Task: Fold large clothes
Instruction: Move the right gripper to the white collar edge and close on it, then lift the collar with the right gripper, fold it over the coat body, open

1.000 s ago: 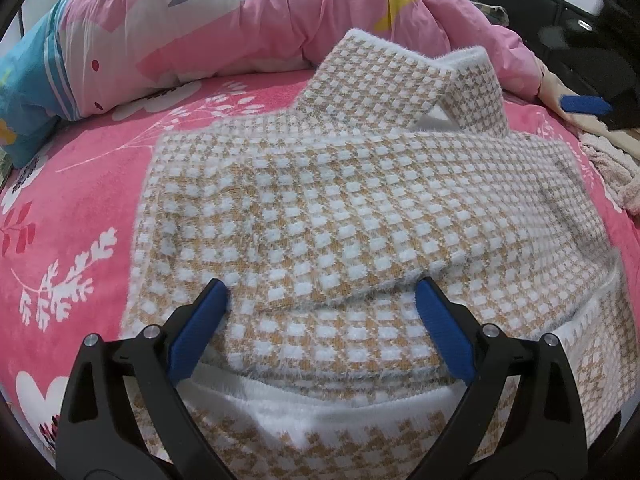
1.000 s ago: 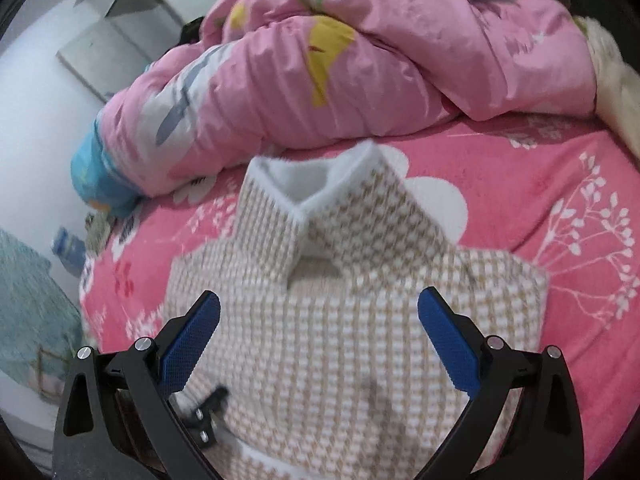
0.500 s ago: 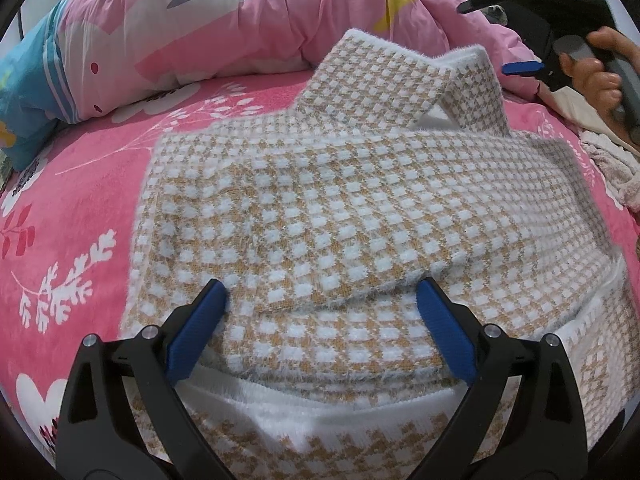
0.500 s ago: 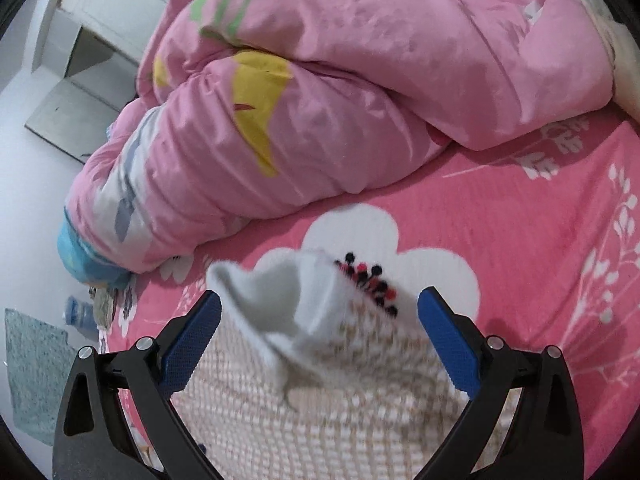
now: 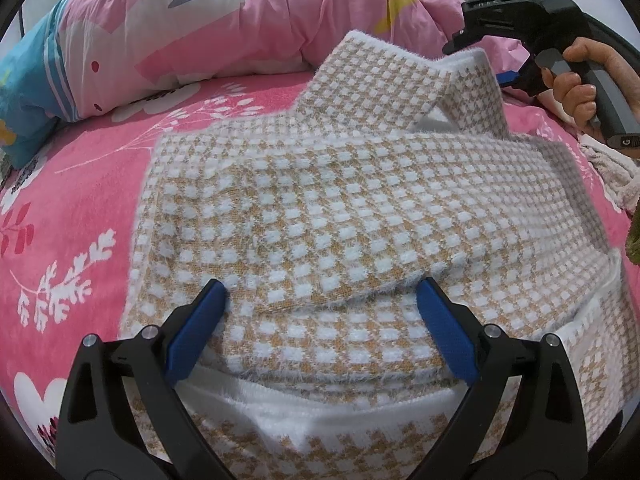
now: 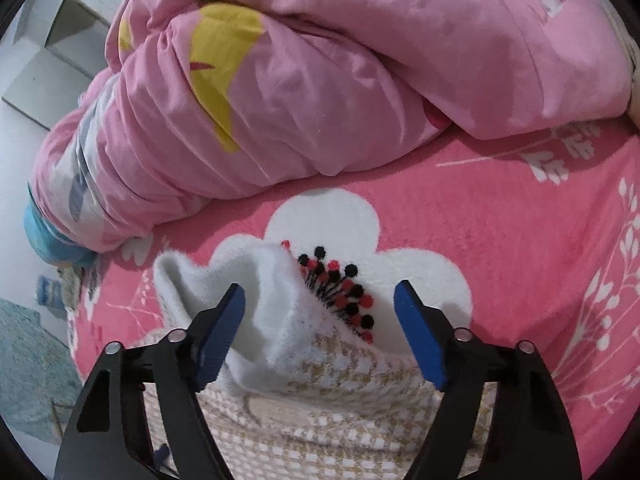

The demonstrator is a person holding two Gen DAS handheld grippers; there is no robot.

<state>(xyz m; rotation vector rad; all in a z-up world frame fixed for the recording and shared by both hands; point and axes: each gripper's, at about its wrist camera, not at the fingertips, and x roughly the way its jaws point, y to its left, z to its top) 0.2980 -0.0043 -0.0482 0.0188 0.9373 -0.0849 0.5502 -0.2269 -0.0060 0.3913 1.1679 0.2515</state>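
Right-wrist view: the right gripper (image 6: 320, 308) has its blue pads spread, the jaws just now closing in, and the sweater (image 6: 304, 392) collar's white fuzzy edge stands up between them, the left pad against or just beside the fabric and the right pad clear of it, so nothing is clamped. From the left wrist, the left gripper (image 5: 320, 304) stands released, its two pads resting on the knit with a folded-over flap lying between them, neither pinching it. That sweater (image 5: 360, 216) is a fluffy tan-and-white check with white plush lining showing at the collar and along the near hem; it lies spread flat, sleeves folded across the body, collar at the far end. Under it is a bright pink bedspread (image 5: 88, 200) printed with white flowers and sprigs. A bunched pink duvet (image 6: 360, 80) with yellow, grey and blue patches lies beyond the collar. A person's hand (image 5: 588, 84) grips the right tool's handle at the far right of the collar.
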